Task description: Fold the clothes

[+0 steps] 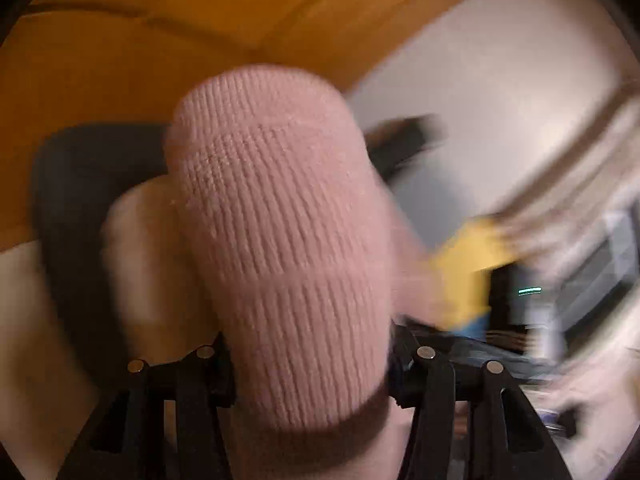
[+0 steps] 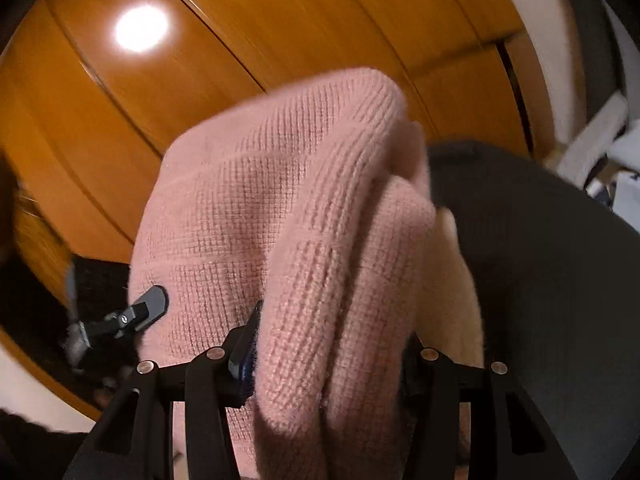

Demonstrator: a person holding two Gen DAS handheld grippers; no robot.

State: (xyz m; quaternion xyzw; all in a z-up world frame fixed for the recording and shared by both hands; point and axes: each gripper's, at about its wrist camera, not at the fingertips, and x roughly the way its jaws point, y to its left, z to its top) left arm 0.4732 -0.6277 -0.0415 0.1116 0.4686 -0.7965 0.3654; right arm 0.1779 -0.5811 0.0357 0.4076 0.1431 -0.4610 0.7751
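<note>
A pink ribbed knit garment [image 1: 280,240] fills the middle of the left wrist view. My left gripper [image 1: 310,360] is shut on it, and the knit bulges up over the fingers and hides the tips. In the right wrist view the same pink knit [image 2: 280,220] hangs bunched in thick folds. My right gripper [image 2: 326,356] is shut on it, with a dark finger pad [image 2: 246,344] pressed against the cloth. The other gripper's finger [image 2: 150,306] touches the knit at the lower left.
An orange wooden cabinet [image 2: 200,60] stands behind. A dark grey cloth [image 2: 540,260] lies at the right, with a cream fleecy piece [image 2: 448,288] beside the pink knit. A white wall [image 1: 500,80] and a blurred yellow object [image 1: 468,268] are at the right of the left wrist view.
</note>
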